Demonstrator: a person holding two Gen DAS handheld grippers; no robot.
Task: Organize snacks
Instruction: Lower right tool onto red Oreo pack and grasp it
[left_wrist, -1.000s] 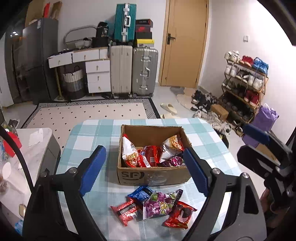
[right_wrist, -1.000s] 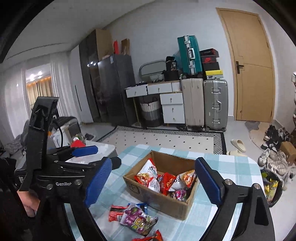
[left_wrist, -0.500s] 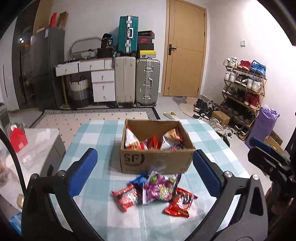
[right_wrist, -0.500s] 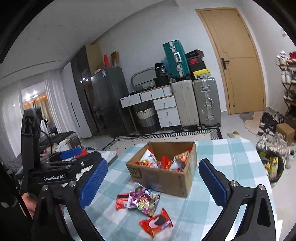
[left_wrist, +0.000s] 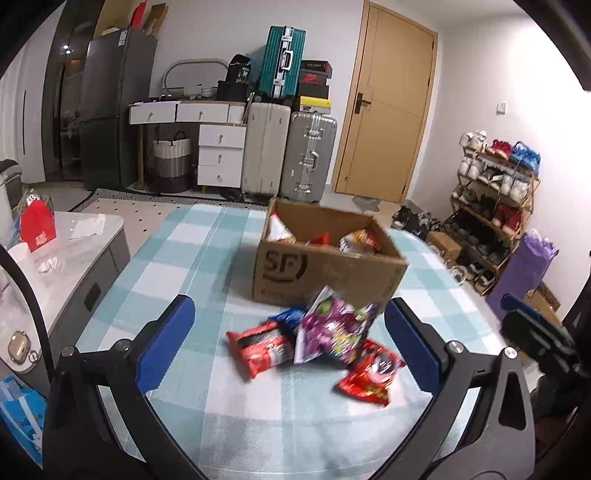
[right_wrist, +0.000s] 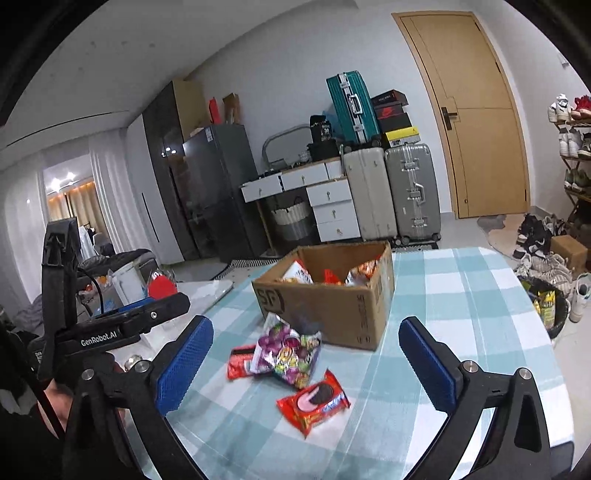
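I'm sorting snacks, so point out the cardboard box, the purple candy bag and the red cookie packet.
cardboard box (left_wrist: 325, 273), left wrist view, front wall.
purple candy bag (left_wrist: 332, 332), left wrist view, middle.
red cookie packet (right_wrist: 314, 402), right wrist view, middle.

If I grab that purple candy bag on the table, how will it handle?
The purple candy bag looks crinkly and glossy, so probably floppy and somewhat slippery. It looks puffy, so likely light. It overlaps the red packet, which may shift too.
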